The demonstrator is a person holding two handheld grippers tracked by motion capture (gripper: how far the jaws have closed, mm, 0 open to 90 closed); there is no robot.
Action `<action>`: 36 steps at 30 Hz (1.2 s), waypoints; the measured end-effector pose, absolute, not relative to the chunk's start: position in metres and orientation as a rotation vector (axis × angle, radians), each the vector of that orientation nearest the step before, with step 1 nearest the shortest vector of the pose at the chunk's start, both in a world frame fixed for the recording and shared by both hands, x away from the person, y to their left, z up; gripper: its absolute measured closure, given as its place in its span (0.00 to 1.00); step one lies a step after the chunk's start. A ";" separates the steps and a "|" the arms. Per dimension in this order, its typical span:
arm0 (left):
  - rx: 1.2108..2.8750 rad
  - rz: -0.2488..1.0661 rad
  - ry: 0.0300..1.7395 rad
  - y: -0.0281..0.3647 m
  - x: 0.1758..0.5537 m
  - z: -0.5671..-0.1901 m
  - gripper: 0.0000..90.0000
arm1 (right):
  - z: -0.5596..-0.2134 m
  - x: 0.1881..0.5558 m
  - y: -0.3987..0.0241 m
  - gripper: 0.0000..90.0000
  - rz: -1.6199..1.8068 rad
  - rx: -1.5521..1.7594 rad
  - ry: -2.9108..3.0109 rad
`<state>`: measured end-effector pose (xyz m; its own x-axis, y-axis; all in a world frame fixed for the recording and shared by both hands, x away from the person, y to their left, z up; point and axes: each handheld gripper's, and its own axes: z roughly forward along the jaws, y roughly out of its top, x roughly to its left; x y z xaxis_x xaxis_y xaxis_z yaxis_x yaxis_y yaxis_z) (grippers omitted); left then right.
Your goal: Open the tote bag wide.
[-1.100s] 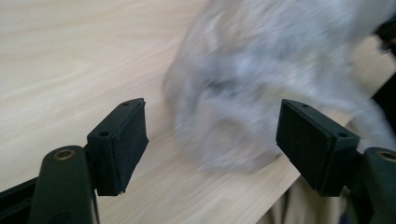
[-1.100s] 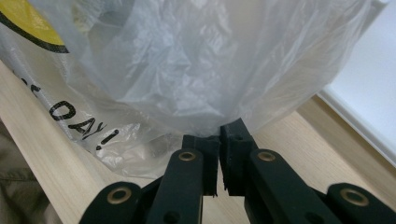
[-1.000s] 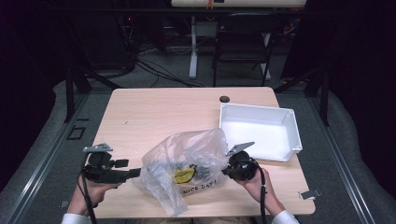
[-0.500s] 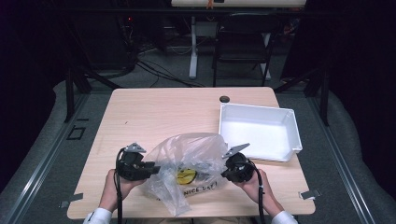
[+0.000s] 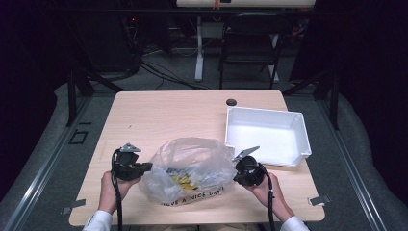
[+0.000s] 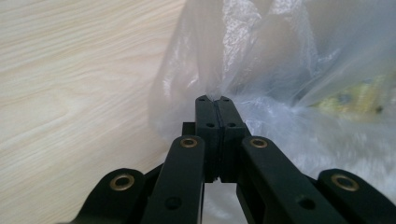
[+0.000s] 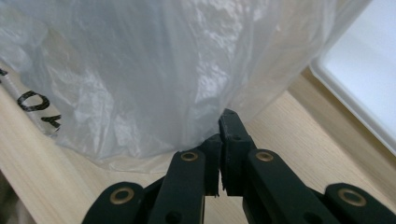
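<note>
The clear plastic bag (image 5: 190,168) lies on the wooden table (image 5: 168,115), just beside the near corner of the white tray (image 5: 267,132), with yellow contents (image 5: 185,180) inside. Left gripper (image 6: 215,100): jaws have just been closing and are now clamped on a fold of the bag's film. Right gripper (image 7: 226,116): jaws pinched on the film at the bag's tray-side edge. Judgement: both holds are on thin film only; any pull apart should be even and gentle, lest it tear or slip.
</note>
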<state>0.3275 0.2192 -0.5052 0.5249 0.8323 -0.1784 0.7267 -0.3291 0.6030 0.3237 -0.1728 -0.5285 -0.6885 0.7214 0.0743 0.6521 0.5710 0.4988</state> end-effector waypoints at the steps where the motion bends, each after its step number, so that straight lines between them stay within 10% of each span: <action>1: 2.133 0.212 1.271 0.221 0.329 -0.506 1.00 | -0.529 0.324 -0.173 0.99 0.753 1.180 2.659; 26: 2.229 0.243 1.431 0.234 0.359 -0.538 0.99 | -0.548 0.329 -0.174 0.98 0.402 1.199 2.716; 36: 2.160 0.189 1.447 0.245 0.354 -0.519 0.50 | -0.524 0.319 -0.184 0.61 0.631 1.172 2.689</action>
<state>0.3540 0.2451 -0.5189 0.4172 0.8926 -0.1710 0.8187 -0.2874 0.4971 0.3187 -0.1837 -0.5243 -0.6865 0.7262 0.0374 0.6670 0.6084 0.4300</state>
